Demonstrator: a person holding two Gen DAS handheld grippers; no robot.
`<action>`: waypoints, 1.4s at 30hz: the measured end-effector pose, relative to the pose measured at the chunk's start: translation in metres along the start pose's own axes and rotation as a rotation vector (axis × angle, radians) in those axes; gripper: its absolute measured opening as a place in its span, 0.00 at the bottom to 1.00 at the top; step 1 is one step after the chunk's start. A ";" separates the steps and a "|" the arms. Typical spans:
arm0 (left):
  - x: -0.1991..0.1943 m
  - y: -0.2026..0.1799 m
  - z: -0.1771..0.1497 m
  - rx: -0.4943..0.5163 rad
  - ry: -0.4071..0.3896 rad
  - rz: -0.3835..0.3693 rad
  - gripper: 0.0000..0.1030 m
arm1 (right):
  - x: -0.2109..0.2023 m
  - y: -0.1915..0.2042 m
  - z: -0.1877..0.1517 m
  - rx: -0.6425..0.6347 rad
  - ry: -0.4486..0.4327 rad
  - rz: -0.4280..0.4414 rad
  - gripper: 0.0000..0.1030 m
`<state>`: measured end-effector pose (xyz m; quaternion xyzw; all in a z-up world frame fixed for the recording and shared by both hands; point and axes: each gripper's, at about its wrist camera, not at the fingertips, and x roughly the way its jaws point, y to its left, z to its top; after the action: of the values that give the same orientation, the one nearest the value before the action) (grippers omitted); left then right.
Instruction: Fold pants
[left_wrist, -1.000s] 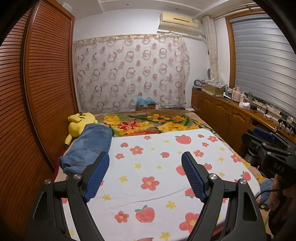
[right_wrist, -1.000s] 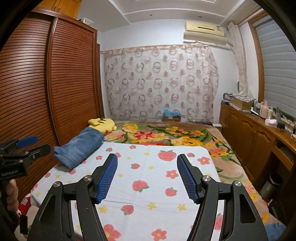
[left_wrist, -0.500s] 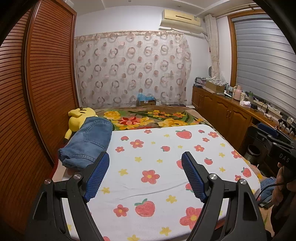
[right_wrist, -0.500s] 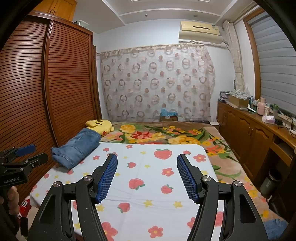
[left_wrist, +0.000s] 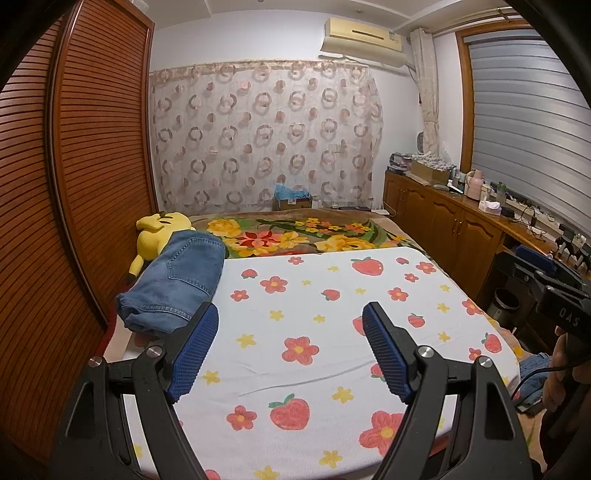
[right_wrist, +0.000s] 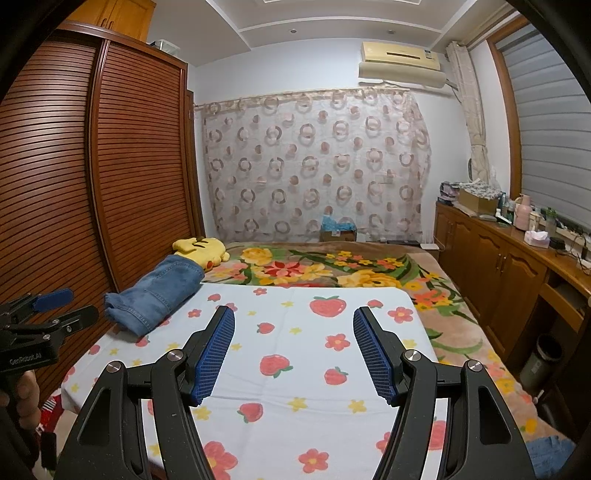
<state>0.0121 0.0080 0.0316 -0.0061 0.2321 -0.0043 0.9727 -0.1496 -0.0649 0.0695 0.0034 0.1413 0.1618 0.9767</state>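
Yellow plush (left_wrist: 159, 236) by wardrobe (left_wrist: 74, 184); strawberry sheet (left_wrist: 314, 332) over floral blanket (left_wrist: 295, 236); circle curtain (left_wrist: 266, 136); cluttered sideboard (left_wrist: 461, 221).

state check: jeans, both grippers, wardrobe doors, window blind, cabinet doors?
Blue denim jeans: folded, lying at the left edge of the strawberry-print sheet.
Left gripper: open, empty.
Right gripper: open, empty.
Brown louvred wardrobe doors: closed.
Grey window blind: lowered.
Wooden side cabinet doors: closed.
Yellow plush toy: lying behind the jeans.
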 end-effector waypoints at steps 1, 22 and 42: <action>0.000 -0.001 0.000 0.003 0.001 0.002 0.79 | 0.000 -0.001 -0.001 -0.001 0.000 0.000 0.67; 0.001 0.000 0.000 0.001 -0.001 0.000 0.79 | -0.001 -0.002 -0.002 -0.003 0.000 0.002 0.67; 0.000 0.000 0.000 0.001 0.000 -0.002 0.79 | -0.002 -0.004 -0.003 -0.004 0.001 0.002 0.67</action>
<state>0.0122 0.0084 0.0313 -0.0059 0.2319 -0.0053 0.9727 -0.1510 -0.0698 0.0670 0.0015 0.1413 0.1631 0.9764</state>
